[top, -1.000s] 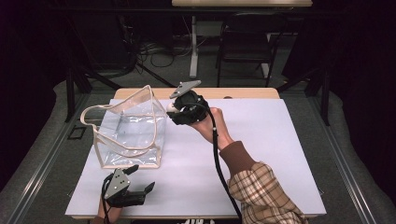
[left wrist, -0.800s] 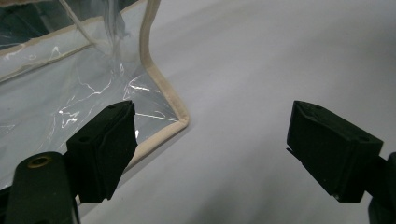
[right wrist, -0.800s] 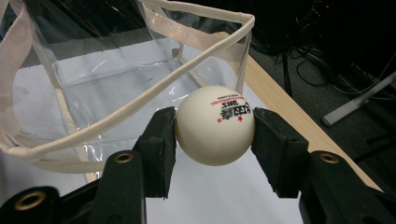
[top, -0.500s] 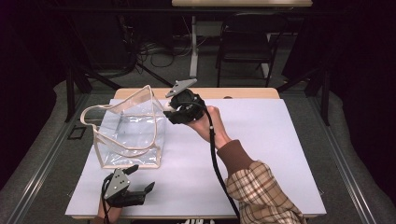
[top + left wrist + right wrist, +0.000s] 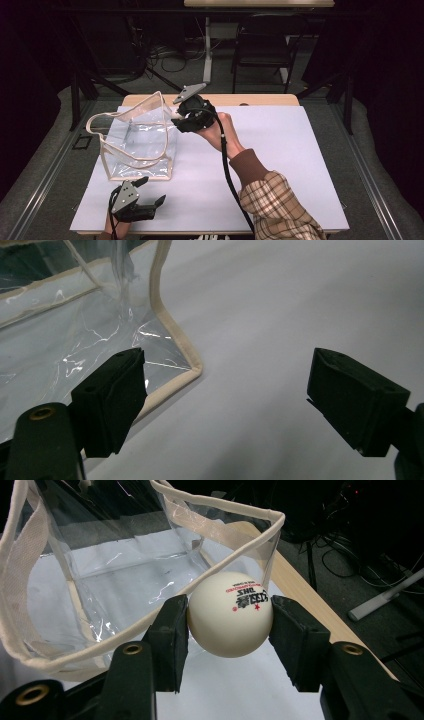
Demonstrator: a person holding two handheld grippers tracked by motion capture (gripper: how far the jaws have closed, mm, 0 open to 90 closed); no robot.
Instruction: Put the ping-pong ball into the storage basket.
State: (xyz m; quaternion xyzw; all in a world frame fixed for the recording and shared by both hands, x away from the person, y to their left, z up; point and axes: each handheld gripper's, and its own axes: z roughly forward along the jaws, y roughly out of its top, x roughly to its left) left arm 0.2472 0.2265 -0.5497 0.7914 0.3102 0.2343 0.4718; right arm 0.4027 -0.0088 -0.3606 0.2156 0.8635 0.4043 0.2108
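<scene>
A clear plastic bag with beige trim stands open-topped on the left half of the white table. My right gripper hovers at the bag's upper right rim, shut on a white ping-pong ball with red and black print. In the right gripper view the ball sits between the pads of my right gripper, just outside the rim of the bag. My left gripper rests at the table's front left, open and empty. In the left gripper view my left gripper points past the lower front corner of the bag.
The person's plaid sleeve crosses the table from the bottom right. A wooden table edge shows at the back. Beyond it stand a dark chair, desk legs and floor cables.
My right gripper with the ball has shifted a little left, closer to the bag's rim. The left gripper has stayed in place.
</scene>
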